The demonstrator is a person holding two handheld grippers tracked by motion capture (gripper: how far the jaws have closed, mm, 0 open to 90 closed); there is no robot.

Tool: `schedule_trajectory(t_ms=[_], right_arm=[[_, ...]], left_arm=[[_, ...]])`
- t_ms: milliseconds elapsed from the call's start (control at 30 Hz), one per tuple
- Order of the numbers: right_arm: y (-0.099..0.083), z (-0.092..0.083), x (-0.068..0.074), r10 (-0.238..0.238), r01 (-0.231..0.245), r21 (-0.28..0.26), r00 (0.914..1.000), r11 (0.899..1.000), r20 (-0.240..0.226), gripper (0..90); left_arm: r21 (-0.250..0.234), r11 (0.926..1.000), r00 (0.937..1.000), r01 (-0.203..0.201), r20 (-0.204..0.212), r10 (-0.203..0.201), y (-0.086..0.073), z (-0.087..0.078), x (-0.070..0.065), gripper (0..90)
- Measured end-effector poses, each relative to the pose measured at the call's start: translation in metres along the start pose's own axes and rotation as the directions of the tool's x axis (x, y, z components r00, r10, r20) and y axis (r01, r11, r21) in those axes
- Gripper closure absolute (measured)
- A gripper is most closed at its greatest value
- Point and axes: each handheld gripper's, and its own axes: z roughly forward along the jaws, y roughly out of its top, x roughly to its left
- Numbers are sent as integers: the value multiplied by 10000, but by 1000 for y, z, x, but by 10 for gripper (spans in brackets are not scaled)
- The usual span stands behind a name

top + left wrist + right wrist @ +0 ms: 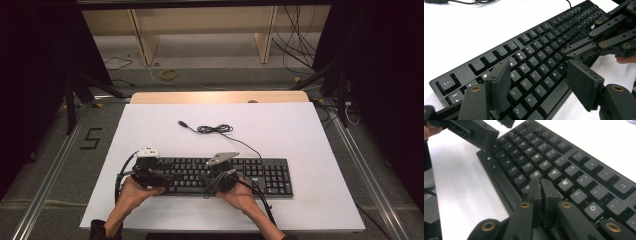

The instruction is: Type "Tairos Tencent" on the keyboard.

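Observation:
A black keyboard (265, 175) lies across the near part of a white board (310, 130), and both grippers hover over its letter keys. My left gripper (539, 75) stands open above the left-hand letter rows, with only keys under the gap between its jaws. My right gripper (540, 185) is shut with nothing between the pads, its tips just over the keys around H. In the high view the left gripper (162, 176) and right gripper (204, 179) point toward each other. Whether the right tips touch a key I cannot tell.
The keyboard's cable (215, 129) coils behind it on the board and ends in a USB plug (182, 123). A wooden table edge (220, 96) runs behind the board. Metal rails and black stands flank the board, and loose cables lie on the floor beyond.

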Motion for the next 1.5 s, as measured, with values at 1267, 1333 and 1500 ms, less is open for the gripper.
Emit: schedule_trajectory(t_ms=[1267, 1333, 1500], right_arm=[[0, -1, -3, 220, -221, -261, 9998, 9994, -30, 714], [0, -3, -4, 223, -223, -298, 9997, 9993, -21, 690], [0, -10, -5, 287, -292, -510, 9995, 9983, -120, 589]], left_arm=[[133, 9999, 9997, -108, 226, 105, -5, 1, -2, 391], [128, 9998, 9996, -143, 232, 140, -5, 2, -2, 391], [205, 9996, 9995, -190, 257, 185, -6, 3, -3, 414]])
